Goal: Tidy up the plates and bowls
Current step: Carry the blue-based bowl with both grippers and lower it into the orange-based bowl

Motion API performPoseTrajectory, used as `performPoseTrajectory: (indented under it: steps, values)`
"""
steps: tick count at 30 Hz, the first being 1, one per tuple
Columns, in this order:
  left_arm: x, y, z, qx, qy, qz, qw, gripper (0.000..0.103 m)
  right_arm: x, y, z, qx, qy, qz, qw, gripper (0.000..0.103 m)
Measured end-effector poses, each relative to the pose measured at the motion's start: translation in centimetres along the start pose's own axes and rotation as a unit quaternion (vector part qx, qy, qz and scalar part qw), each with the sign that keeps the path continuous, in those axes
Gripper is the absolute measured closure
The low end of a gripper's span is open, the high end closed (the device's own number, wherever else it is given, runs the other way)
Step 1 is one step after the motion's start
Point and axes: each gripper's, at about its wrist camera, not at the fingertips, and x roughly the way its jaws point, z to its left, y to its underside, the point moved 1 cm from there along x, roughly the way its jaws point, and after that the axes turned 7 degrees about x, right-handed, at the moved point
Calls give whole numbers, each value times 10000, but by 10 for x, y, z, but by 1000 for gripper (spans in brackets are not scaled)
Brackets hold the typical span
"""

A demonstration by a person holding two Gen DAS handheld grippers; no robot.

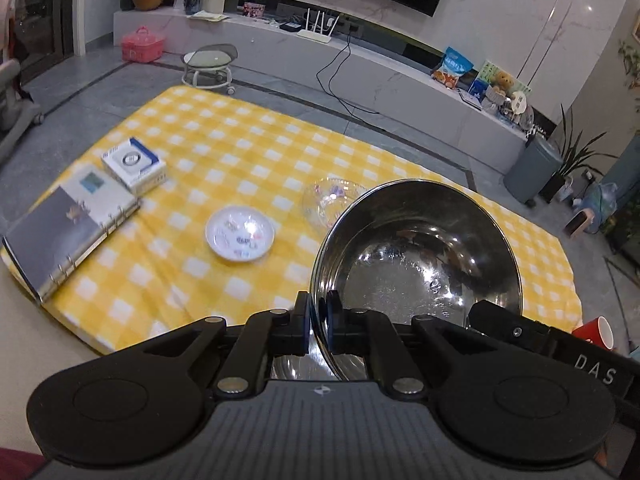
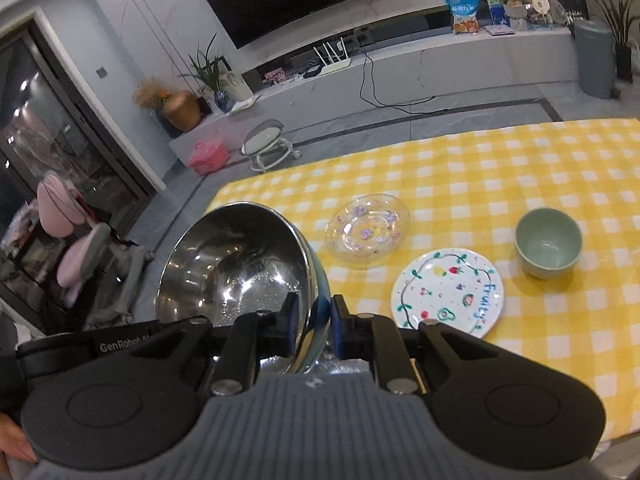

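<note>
Glass dish (image 2: 367,230) behind the painted plate (image 2: 447,293) on the surface (image 2: 520,168), cup (image 2: 548,247) to their right, metal bowl (image 2: 236,264) left

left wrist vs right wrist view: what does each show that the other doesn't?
Left wrist only: the ring binder, a white box, a small white dish and a red cup.
Right wrist only: the green bowl and the fruit-painted plate.
Both: the steel bowl, its rim pinched by the left tool and the right tool, the clear glass plate and the yellow checked cloth.
</note>
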Motion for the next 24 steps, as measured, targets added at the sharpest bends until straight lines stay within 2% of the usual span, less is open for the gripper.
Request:
performPoseTrajectory:
  steps: [7,14,20,24]
  values:
    - [28,26,21,-122,128,318,9993,95,25,20,-14,240,168,388,9988,88]
    - [44,40,14,318,-149,240,9991,94,61,37,-28,508,463,700,9952,88]
    - [67,50,16,394,-253,584,9972,94,77,44,-32,460,642,737,9942,88]
    - [77,55,20,260,-277,666,9971,93,82,46,-33,332,682,690,9947,88]
